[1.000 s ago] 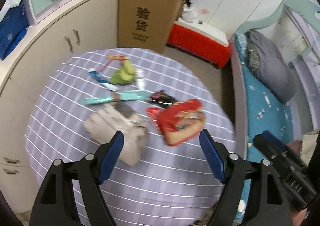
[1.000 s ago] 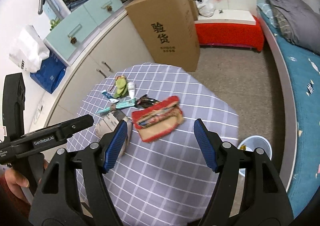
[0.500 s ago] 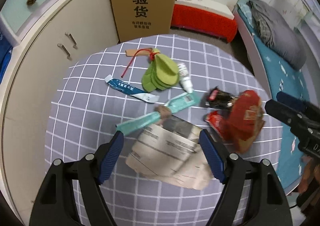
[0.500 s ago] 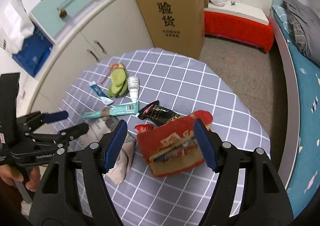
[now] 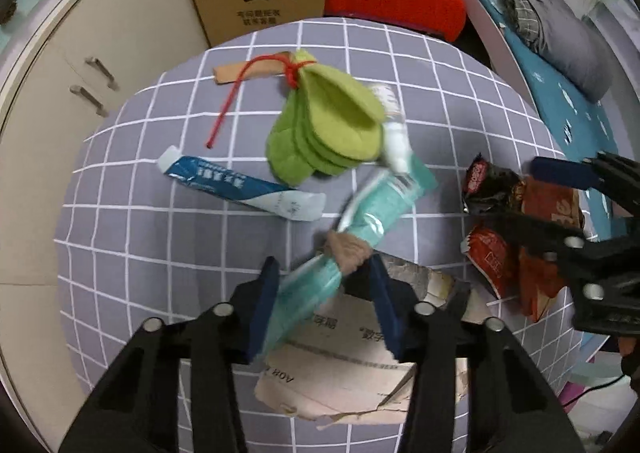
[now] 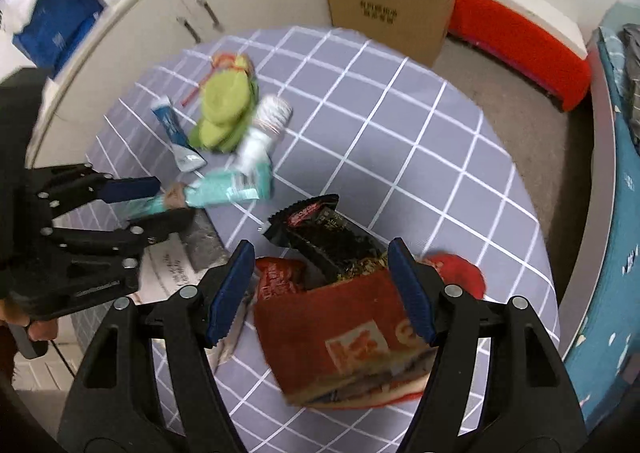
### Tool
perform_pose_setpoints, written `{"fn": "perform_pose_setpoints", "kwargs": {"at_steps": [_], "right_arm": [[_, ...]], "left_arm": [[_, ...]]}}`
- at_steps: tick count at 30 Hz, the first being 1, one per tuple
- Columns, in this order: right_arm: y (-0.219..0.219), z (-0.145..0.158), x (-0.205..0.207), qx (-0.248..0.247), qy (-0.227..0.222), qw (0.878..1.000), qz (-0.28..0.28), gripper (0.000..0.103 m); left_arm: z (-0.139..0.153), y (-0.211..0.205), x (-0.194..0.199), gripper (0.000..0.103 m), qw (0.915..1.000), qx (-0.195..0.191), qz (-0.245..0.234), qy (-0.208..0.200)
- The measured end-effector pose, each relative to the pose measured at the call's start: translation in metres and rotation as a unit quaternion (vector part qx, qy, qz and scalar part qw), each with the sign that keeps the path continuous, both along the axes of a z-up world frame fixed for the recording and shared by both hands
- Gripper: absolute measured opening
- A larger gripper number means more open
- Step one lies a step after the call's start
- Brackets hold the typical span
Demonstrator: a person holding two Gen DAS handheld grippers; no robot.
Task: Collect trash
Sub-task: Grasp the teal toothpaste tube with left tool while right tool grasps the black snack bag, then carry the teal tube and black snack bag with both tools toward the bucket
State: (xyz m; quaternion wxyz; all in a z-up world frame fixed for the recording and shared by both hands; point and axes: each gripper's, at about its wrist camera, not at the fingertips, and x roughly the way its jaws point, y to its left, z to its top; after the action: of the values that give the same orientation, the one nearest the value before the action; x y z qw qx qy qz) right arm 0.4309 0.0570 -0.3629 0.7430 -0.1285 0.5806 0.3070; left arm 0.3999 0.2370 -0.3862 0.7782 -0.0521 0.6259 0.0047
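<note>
Left wrist view takes in the round table (image 5: 168, 237) under its grey checked cloth, scattered with trash. Largest is the torn cardboard sheet (image 5: 344, 369) lying beneath my left gripper (image 5: 324, 307). Beside it, toward my right, sits the red snack bag (image 6: 352, 337), framed between the blue pads of my right gripper (image 6: 320, 289), whose jaws stand wide and apart from it. A black wrapper (image 6: 320, 231) lies just beyond that bag, touching its upper edge. Next comes the green felt bundle (image 5: 328, 129), tied with red cord, near the table's far side. The teal tube (image 5: 360, 221) slants from there into my left jaws, which are closing with its lower end between them; whether the pads press it yet I cannot tell. A blue-and-white sachet (image 5: 240, 189) lies flat beside the bundle, and a small white bottle (image 6: 260, 133) is blurred.
</note>
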Motion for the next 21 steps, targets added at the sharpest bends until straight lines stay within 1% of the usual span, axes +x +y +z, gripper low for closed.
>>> {"fn": "perform_pose_setpoints", "kwargs": {"at_steps": [1, 2, 4, 5, 6, 8, 9, 10, 11, 12, 17, 21], "right_arm": [[0.002, -0.004, 0.002, -0.007, 0.003, 1.0, 0.002, 0.069], [0.003, -0.007, 0.003, -0.013, 0.005, 1.0, 0.005, 0.069], [0.007, -0.011, 0.004, -0.028, 0.0, 1.0, 0.014, 0.069], [0.007, -0.013, 0.005, -0.031, 0.001, 0.999, 0.016, 0.067], [0.007, -0.013, 0.006, -0.029, 0.002, 0.999, 0.016, 0.057], [0.006, -0.015, 0.007, -0.029, 0.005, 0.999, 0.021, 0.052], [0.007, -0.015, 0.007, -0.025, 0.005, 0.999, 0.023, 0.044], [0.007, -0.014, 0.007, -0.021, 0.006, 0.999, 0.024, 0.043], [0.007, -0.013, 0.007, -0.019, 0.006, 1.0, 0.024, 0.032], [0.005, -0.012, 0.007, -0.01, 0.008, 1.0, 0.026, 0.026], [0.002, -0.004, 0.001, 0.025, 0.011, 0.999, 0.03, 0.019], [-0.002, 0.014, -0.002, 0.061, 0.002, 0.998, 0.019, 0.018]], "left_arm": [[0.0, -0.002, 0.0, 0.033, 1.0, -0.003, -0.004, -0.001], [0.0, -0.003, 0.001, 0.031, 1.0, -0.004, -0.006, -0.002], [0.002, -0.006, 0.0, 0.019, 0.9999, -0.008, -0.011, -0.005], [0.003, -0.007, 0.0, 0.018, 0.9999, -0.008, -0.011, -0.007], [0.004, -0.008, 0.0, 0.017, 0.9999, -0.005, -0.01, -0.008], [0.006, -0.008, -0.003, 0.017, 0.9999, -0.008, -0.005, -0.012], [0.008, -0.007, -0.004, 0.017, 0.9998, -0.01, -0.001, -0.015], [0.011, -0.005, -0.006, 0.017, 0.9997, -0.013, 0.005, -0.02], [0.016, -0.002, -0.009, 0.017, 0.9993, -0.023, 0.014, -0.027], [0.02, 0.001, -0.01, 0.016, 0.9988, -0.028, 0.023, -0.033], [0.043, 0.007, -0.021, 0.016, 0.9961, -0.039, 0.054, -0.058], [0.06, 0.003, -0.033, 0.016, 0.9935, -0.046, 0.073, -0.074]]}}
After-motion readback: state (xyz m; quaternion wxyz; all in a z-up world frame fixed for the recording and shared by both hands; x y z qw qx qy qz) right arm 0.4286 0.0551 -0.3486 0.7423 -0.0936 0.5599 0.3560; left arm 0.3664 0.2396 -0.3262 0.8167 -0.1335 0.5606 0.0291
